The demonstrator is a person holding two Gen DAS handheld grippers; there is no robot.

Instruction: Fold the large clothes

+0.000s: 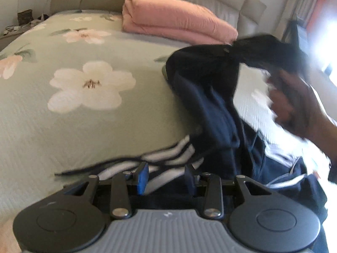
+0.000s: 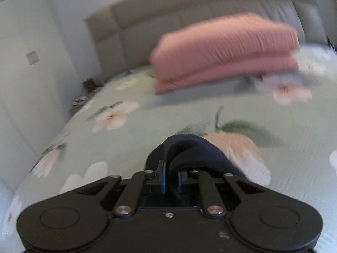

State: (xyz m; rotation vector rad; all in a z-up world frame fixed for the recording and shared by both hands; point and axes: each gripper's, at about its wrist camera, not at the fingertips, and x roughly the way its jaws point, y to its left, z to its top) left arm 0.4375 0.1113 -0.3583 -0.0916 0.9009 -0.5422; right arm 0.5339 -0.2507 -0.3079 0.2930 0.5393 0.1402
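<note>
A big dark blue piece of clothing (image 1: 212,105) with white stripes is lying bunched up on the bed. One end is hanging up in the air. Its lower part is spreading out crumpled.

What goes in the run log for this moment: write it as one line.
right tool: shut on dark navy white-striped garment | left tool: jaws apart over its stripes | folded pink blanket: near headboard | floral green bedspread

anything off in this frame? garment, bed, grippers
Only the navy garment: bunched and twisted on the floral bedspread, not flat, one end lifted by the right gripper, whose pads pinch a fold. The left gripper sits over its white-striped part. The pink folded blanket is tidy.
</note>
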